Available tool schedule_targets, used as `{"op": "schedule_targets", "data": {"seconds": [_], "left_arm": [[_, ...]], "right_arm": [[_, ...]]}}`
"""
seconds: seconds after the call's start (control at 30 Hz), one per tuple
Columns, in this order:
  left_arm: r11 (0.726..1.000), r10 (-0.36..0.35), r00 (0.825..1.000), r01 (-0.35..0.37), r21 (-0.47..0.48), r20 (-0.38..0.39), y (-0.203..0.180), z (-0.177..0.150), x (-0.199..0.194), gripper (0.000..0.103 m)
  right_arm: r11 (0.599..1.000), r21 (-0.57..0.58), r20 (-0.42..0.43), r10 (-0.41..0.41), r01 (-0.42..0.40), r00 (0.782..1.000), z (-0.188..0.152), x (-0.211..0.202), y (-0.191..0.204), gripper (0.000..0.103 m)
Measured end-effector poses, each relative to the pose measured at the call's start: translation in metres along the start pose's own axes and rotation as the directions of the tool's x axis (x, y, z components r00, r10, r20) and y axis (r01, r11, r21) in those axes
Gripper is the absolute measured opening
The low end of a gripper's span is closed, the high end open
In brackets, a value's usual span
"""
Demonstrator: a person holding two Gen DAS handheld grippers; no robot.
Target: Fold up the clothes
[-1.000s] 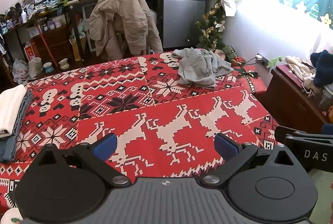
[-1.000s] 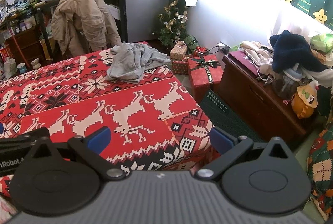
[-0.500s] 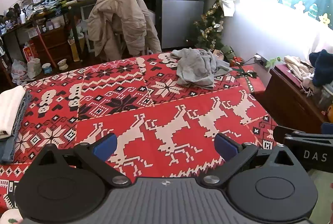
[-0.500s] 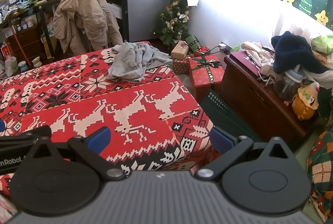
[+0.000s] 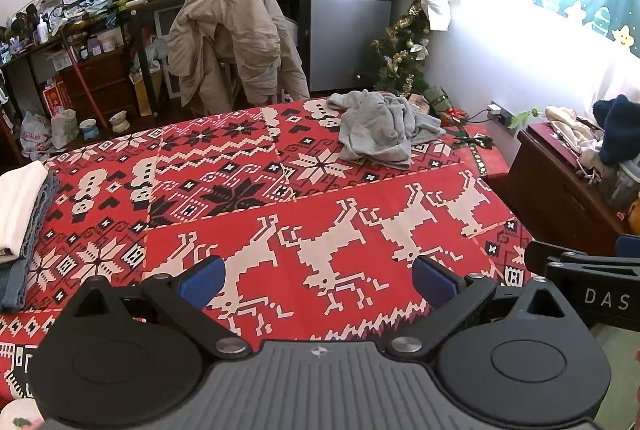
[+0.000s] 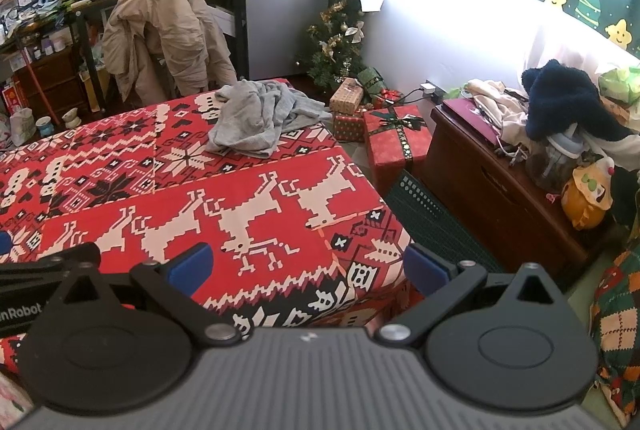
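Both grippers, left gripper [image 5: 318, 280] and right gripper [image 6: 306, 266], hover jaws wide, empty, well short of the crumpled grey sweatshirt [image 5: 378, 128] on the tabletop [image 5: 248, 198].

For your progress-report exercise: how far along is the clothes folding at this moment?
Done: a folded white and blue-grey stack lies at the red patterned tablecloth's left edge. In hand: nothing; the left gripper and right gripper are open, empty. Left: the crumpled grey garment at the far side, untouched.
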State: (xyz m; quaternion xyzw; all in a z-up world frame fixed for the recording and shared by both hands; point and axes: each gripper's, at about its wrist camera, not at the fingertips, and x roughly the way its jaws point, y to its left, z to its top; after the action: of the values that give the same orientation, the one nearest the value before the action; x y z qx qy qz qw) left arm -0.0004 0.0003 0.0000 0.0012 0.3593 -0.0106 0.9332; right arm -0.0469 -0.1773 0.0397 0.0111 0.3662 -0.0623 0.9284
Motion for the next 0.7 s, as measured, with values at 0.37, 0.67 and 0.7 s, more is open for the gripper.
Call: {"op": "schedule_targets", "data": {"seconds": [0.37,0.67,0.7], "left_arm": [[1.000,-0.021,1.000,0.021,-0.005,-0.006,0.0005,-0.0010,0.0004,0.101],[0.999,-0.029,1.000,0.029,-0.013,-0.009,0.0009,-0.0014,0.0018,0.101],[0.999,-0.032,0.999,0.032,-0.019,-0.009,0.0016,-0.0015,0.0021,0.101]], "right_arm": [[1.000,0.011,0.016,0.005,-0.005,1.000,-0.0011,-0.0019,-0.0015,0.102],[1.000,-0.001,0.032,-0.011,0.011,0.999,-0.0035,-0.0020,-0.0001,0.102],[1.000,-0.003,0.034,-0.009,0.009,0.999,-0.0037,-0.0020,-0.0002,0.102]]}}
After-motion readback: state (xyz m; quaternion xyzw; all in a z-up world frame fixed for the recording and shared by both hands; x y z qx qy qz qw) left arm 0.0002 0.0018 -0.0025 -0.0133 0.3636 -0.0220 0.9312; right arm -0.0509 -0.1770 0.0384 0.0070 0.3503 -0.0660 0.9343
